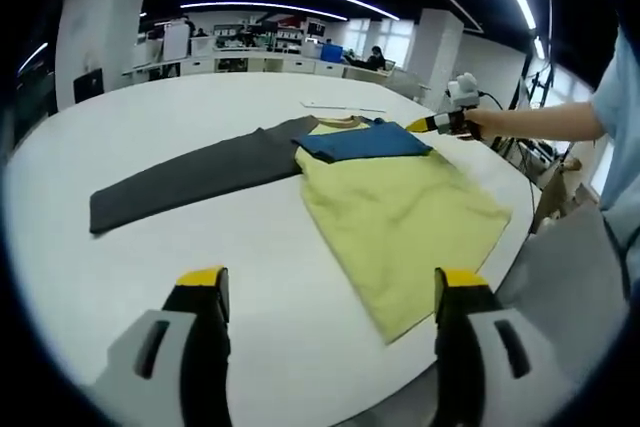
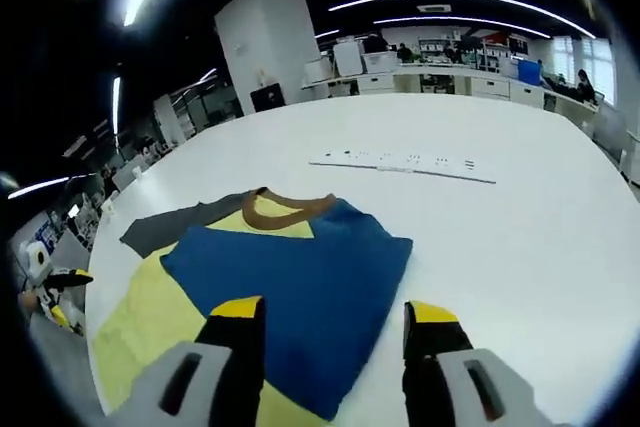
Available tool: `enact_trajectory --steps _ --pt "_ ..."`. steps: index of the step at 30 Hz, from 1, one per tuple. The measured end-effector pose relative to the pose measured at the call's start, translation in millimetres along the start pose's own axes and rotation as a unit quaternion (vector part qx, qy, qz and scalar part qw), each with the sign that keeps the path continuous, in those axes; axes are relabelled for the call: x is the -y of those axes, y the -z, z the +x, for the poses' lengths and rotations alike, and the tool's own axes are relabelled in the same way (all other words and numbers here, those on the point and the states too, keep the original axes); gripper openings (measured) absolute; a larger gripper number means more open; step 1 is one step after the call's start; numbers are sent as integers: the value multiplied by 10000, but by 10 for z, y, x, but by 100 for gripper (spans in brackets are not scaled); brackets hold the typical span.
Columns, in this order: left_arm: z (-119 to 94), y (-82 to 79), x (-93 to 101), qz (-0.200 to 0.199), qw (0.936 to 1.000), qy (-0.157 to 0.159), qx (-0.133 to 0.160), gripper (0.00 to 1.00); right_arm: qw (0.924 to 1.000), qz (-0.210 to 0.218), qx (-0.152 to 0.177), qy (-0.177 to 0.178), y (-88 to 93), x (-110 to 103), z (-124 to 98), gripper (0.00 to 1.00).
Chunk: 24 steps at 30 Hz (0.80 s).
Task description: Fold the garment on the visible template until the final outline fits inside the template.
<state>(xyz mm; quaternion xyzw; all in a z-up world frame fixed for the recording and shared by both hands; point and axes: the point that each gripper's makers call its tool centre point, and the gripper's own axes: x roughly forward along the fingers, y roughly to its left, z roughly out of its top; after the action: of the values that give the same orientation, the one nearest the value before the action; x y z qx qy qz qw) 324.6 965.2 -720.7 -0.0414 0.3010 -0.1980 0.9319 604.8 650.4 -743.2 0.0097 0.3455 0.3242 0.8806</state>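
Currently our left tongs [image 1: 325,297] and right tongs [image 2: 335,332] hover spread, empty, above the yellow garment [image 1: 400,217] on the grey template [image 1: 190,182]; its blue sleeve [image 2: 290,287] may unfold if pulled carelessly.

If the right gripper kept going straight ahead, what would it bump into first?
Probably the blue sleeve folded over the yellow shirt. It lies right ahead of the open right gripper, though depth is hard to judge.
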Motion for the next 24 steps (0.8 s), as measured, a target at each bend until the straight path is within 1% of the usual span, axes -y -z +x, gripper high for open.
enact_trajectory --steps 3,5,8,13,16,18,20,21,24 --pt "-1 1 -1 1 10000 -3 -3 82 9999 86 31 81 17 44 -13 47" --pt "-2 4 -5 0 10000 -13 -15 81 9996 261 27 40 40 48 -5 44" --pt "-4 6 -4 6 10000 -17 -23 81 9995 315 48 22 49 51 0 37" --pt "-2 9 -3 8 10000 -18 -33 81 9974 712 144 23 67 96 20 33" --pt "1 15 -4 10 10000 -24 -44 81 9960 873 180 13 82 116 15 28" --pt "4 17 0 16 10000 -19 -53 81 9946 1012 204 38 98 136 12 27" --pt "7 17 6 34 10000 -14 -58 81 9948 1004 159 80 132 151 12 25" --pt "8 19 5 36 10000 -14 -64 81 9954 936 164 78 139 154 23 22" --pt "10 31 3 48 10000 -12 -85 81 9952 972 117 13 177 134 25 14"
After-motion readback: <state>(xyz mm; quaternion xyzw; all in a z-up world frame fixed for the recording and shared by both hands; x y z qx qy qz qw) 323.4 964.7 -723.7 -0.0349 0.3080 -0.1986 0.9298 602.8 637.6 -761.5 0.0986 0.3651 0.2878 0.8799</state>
